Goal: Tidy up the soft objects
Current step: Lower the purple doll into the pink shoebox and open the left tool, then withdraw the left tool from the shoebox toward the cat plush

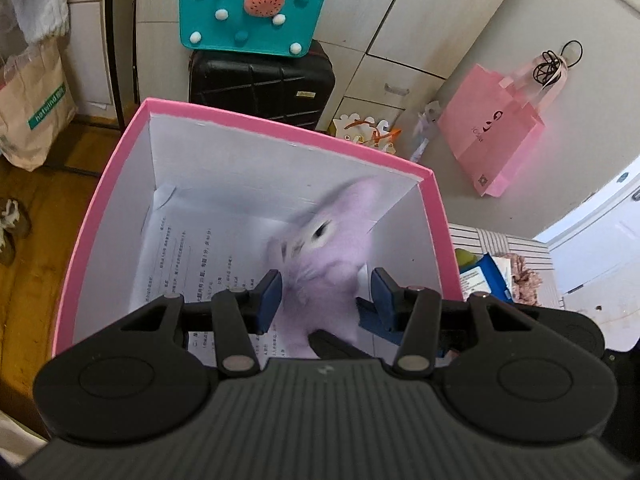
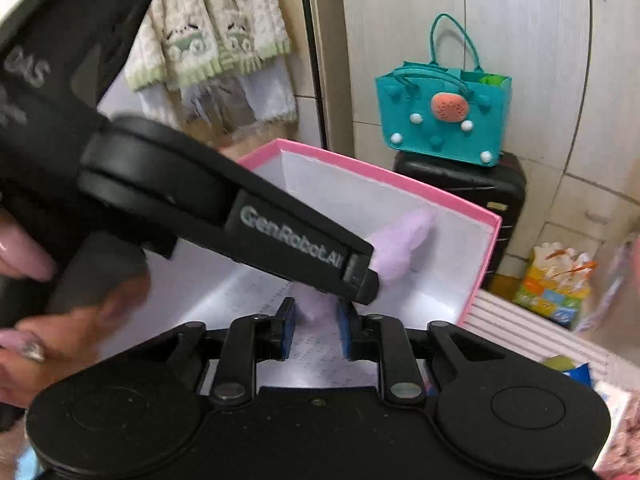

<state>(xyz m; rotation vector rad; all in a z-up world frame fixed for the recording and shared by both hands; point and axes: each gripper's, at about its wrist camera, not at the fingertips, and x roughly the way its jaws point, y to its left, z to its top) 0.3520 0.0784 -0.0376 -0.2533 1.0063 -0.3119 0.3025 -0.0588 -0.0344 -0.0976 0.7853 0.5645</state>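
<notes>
A lilac plush toy (image 1: 324,248), blurred by motion, is inside the pink box (image 1: 100,216) with white inner walls. My left gripper (image 1: 326,292) is open over the box, its blue pads on either side of the plush without clear contact. In the right wrist view the plush (image 2: 394,246) shows partly behind the left gripper's black body (image 2: 248,216). My right gripper (image 2: 316,328) is over the box's near edge with its pads apart, a bit of lilac plush between them; contact cannot be told. The pink box (image 2: 486,252) shows there too.
Printed paper (image 1: 192,256) lines the box floor. A teal felt bag (image 1: 252,4) sits on a black suitcase (image 1: 260,80) behind the box. A pink paper bag (image 1: 496,136) hangs right, a brown paper bag (image 1: 32,104) stands left. Towels (image 2: 212,28) hang behind.
</notes>
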